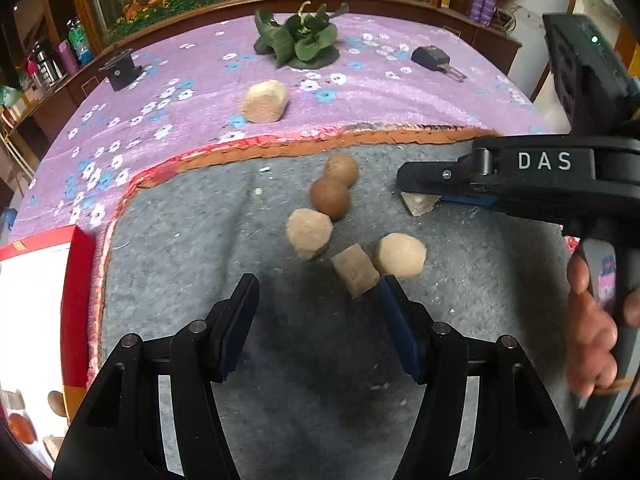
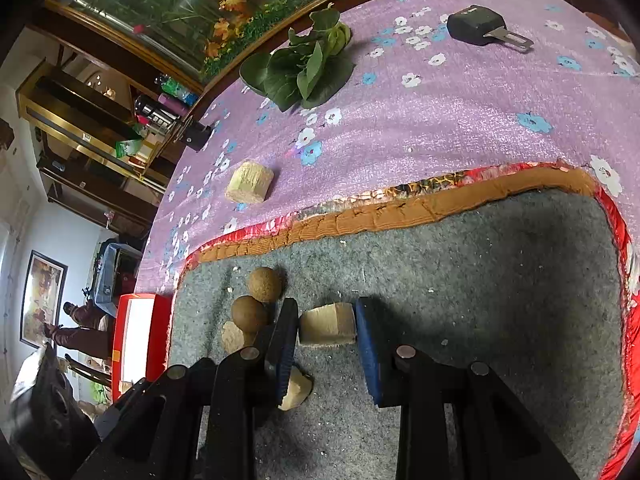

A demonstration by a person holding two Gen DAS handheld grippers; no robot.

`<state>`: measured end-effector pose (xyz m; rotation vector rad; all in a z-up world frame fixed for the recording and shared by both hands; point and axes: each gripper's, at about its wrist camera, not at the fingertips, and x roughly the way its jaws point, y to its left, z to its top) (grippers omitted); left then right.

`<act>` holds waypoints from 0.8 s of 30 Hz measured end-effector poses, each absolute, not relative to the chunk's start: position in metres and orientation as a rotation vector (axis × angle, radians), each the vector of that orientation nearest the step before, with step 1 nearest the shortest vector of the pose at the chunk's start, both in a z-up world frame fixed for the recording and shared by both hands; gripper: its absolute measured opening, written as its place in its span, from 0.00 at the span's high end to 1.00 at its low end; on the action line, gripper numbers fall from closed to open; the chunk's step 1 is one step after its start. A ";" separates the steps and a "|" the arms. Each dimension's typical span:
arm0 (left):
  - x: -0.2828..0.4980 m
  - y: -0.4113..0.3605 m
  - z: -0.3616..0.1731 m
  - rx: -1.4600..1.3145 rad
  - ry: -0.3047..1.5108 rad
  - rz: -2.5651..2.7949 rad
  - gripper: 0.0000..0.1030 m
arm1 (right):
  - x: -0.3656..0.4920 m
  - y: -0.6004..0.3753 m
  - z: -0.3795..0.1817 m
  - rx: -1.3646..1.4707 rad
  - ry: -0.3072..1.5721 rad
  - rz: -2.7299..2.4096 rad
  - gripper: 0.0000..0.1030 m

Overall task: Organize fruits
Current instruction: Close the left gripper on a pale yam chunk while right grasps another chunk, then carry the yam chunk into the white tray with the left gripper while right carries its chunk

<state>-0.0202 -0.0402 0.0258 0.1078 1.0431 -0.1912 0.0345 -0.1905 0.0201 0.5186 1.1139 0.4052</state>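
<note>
Right claw (image 2: 328, 330) is spread, its pads bracketing a pale cut chunk (image 2: 327, 325) on the grey mat (image 2: 500, 280) without clearly touching it, two brown round fruits (image 2: 256, 300) just off its left pad, and "DAS" (image 1: 545, 161) reads in white on its black body in the left wrist view. Left claw (image 1: 320, 300) is spread too and holds nothing, a tan cube (image 1: 355, 270) just beyond its right pad, two pale rounded pieces (image 1: 309, 233) either side of that. Further out on the purple flowered surface (image 1: 180, 92): another pale block (image 1: 264, 101), leafy greens (image 1: 298, 40), a black buckle (image 1: 432, 58); a red-edged box (image 1: 78, 304) lies off to the left.
</note>
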 end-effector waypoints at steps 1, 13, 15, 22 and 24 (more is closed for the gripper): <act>-0.022 -0.038 0.028 0.108 1.041 -0.183 0.39 | 0.035 -0.191 0.020 0.518 1.114 0.404 0.72; -0.028 -0.052 0.035 0.190 1.005 -0.186 0.39 | 0.033 -0.191 0.020 0.506 1.109 0.400 0.72; -0.025 -0.058 0.029 0.208 1.011 -0.192 0.39 | 0.033 -0.191 0.020 0.509 1.110 0.402 0.72; -0.018 -0.048 0.016 0.176 1.017 -0.210 0.59 | 0.034 -0.192 0.020 0.507 1.109 0.401 0.72; -0.018 -0.049 0.016 0.175 1.010 -0.230 0.67 | 0.033 -0.190 0.021 0.494 1.107 0.400 0.72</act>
